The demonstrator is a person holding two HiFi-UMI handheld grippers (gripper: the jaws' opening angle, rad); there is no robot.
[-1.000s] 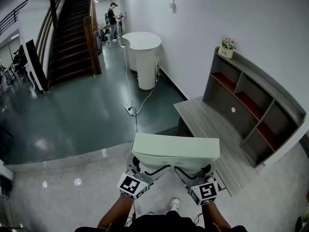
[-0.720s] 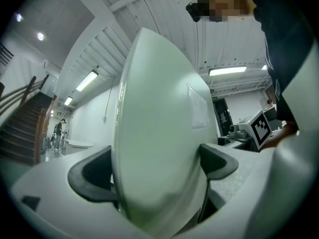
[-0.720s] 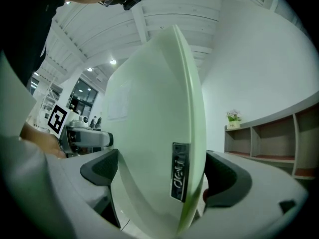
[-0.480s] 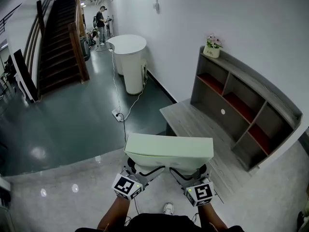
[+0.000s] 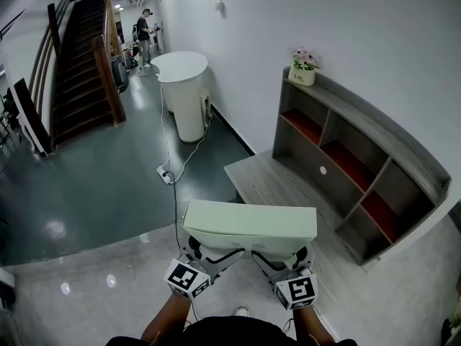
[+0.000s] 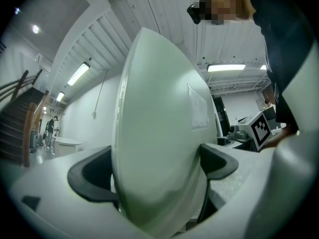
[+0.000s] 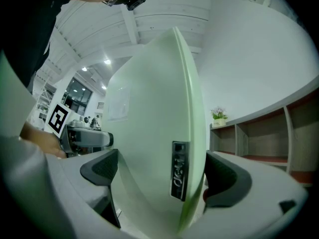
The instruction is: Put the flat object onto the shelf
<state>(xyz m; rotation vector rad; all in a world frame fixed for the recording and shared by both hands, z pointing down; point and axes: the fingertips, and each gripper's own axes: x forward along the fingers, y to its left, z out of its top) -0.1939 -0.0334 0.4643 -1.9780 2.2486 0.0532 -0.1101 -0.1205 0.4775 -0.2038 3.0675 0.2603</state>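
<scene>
A flat pale-green slab (image 5: 250,225) is carried level in front of me, held from below at its near edge by both grippers. My left gripper (image 5: 204,252) is shut on its left part, my right gripper (image 5: 284,256) on its right part. The left gripper view shows the pale-green slab (image 6: 159,133) wedged upright between the dark pads (image 6: 92,173). In the right gripper view the slab (image 7: 159,133) carries a small dark label. The grey wooden shelf unit (image 5: 346,157) with red-lined compartments stands ahead to the right against the white wall; the same shelf (image 7: 259,138) shows beyond my right jaws.
A low grey platform (image 5: 277,186) fronts the shelf. A potted flower (image 5: 303,66) sits on the shelf's top left end. A white rounded counter (image 5: 184,92) stands further along the wall, with a cable (image 5: 173,150) running to a floor socket. A staircase (image 5: 72,56) rises at left; a person (image 5: 146,27) stands far back.
The view has moved forward and turned right: the shelf unit has come closer and shifted left in the head view. Both grippers keep the same hold on the slab.
</scene>
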